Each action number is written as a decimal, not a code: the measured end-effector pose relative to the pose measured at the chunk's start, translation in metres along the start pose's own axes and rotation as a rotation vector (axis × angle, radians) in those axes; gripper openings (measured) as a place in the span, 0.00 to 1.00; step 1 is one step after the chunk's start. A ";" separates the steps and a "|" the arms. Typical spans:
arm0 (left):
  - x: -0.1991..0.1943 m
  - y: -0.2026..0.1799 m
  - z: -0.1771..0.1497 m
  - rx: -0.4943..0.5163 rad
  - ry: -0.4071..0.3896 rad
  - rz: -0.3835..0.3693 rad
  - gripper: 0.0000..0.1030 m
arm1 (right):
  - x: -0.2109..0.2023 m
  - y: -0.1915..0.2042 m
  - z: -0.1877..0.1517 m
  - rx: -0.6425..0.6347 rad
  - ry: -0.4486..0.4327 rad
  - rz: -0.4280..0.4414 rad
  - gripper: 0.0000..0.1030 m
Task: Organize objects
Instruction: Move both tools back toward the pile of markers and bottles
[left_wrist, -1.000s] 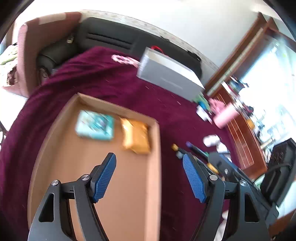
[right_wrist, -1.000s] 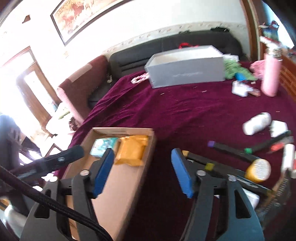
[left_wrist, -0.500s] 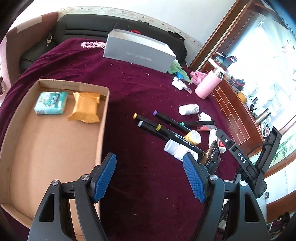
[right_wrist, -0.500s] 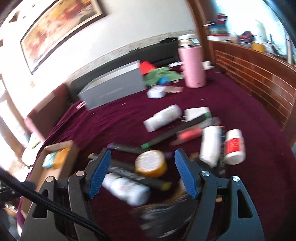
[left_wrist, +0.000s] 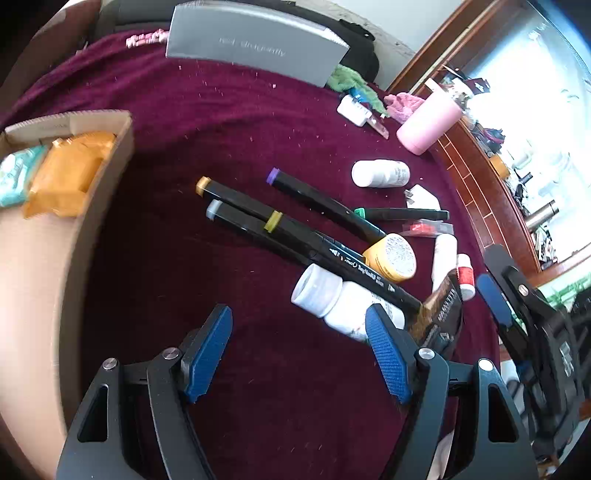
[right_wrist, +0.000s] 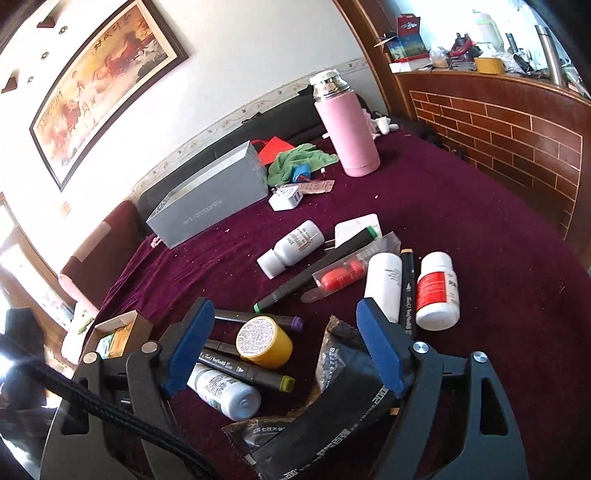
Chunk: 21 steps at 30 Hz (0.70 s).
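Note:
A pile of black markers, white pill bottles and a yellow-lidded jar lies on the maroon cloth. My left gripper hovers open over bare cloth, its right pad close to a white bottle. My right gripper is over the pile with its jaws opening. The yellow jar, a dark foil packet and marker ends lie between the jaws, and the pads touch none of them. A cardboard box at the left holds an orange packet and a teal one.
A grey carton stands at the back, with a pink flask and a green cloth to its right. A red-labelled bottle and an orange item in a clear case lie nearby. A brick-patterned wooden counter borders the right side.
Both views have swung from the cardboard box to the pile of markers and bottles on the right. The right jaws stand wider than before. The left gripper is lower and closer to the cloth.

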<state>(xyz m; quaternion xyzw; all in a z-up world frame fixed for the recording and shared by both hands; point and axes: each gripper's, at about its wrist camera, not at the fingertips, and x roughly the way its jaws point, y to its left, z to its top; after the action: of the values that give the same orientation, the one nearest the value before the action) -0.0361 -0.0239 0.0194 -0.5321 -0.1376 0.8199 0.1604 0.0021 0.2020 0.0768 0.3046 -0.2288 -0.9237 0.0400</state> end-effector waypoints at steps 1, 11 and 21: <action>0.003 -0.002 0.001 -0.006 -0.015 0.007 0.66 | 0.001 -0.001 -0.001 0.003 0.004 0.004 0.77; 0.030 -0.040 0.004 0.163 -0.032 0.104 0.66 | 0.005 0.001 -0.005 -0.009 0.034 0.007 0.77; 0.016 -0.071 -0.051 0.460 0.033 0.176 0.41 | 0.011 -0.005 -0.009 0.020 0.077 0.014 0.77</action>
<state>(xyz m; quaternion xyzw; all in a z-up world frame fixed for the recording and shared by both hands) 0.0125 0.0495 0.0143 -0.5049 0.1022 0.8316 0.2076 -0.0014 0.2010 0.0624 0.3388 -0.2383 -0.9087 0.0521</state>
